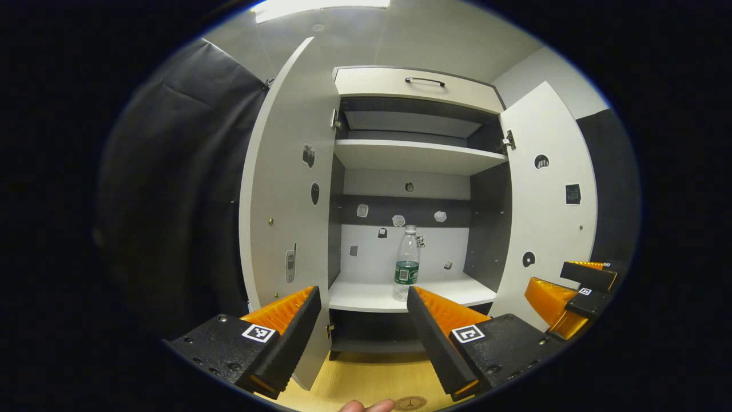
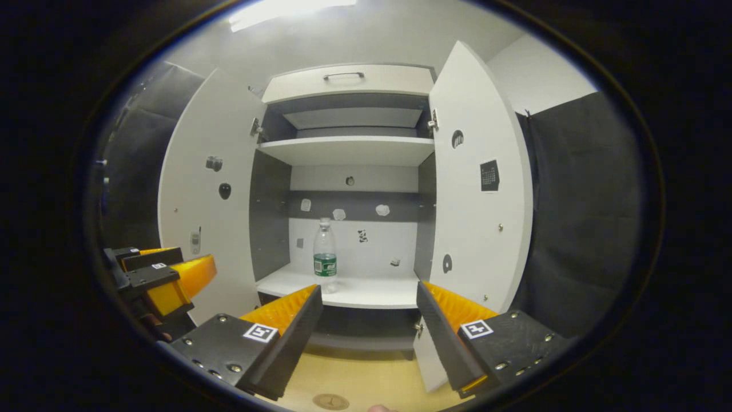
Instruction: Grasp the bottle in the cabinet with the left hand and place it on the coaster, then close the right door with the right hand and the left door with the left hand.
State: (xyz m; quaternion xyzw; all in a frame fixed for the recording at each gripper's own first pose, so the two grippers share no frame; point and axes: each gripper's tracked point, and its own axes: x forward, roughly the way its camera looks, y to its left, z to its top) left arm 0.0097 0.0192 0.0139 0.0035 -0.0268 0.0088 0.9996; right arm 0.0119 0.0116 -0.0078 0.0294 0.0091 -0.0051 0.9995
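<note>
**A:** In the left gripper view, I have the cabinet (image 1: 412, 157) dead ahead, both doors swung wide. The bottle (image 1: 406, 263) stands upright on the lower shelf (image 1: 366, 294), its long axis vertical, and it lies forward and slightly right of my left gripper (image 1: 363, 303), just above the right finger's tip. The fingers are spread wide with nothing between them, well short of the shelf.

**B:** And the coaster?

**A:** A round disc on the wooden table (image 1: 366, 383), at the bottom edge, which I take for the coaster (image 1: 410, 403). It sits below and nearer than the bottle. The right gripper (image 1: 566, 297) shows at the far right, beside the right door (image 1: 549, 194); I cannot tell its opening from here.

**B:** In the right gripper view, what changes?

**A:** The bottle (image 2: 325, 252) shifts left of centre, above the left finger's tip of the right gripper (image 2: 369, 306), whose fingers also stand wide and empty. The left gripper (image 2: 166, 274) sits low at the left, in front of the left door (image 2: 211, 194). The right door (image 2: 486, 183) hangs open close on my right side.

**B:** So which hand goes?

**A:** Both look about equally far off, I judge; the task gives it to the left. A straight push forward, nudged right, should bring the fingers either side of the upright bottle.
</note>
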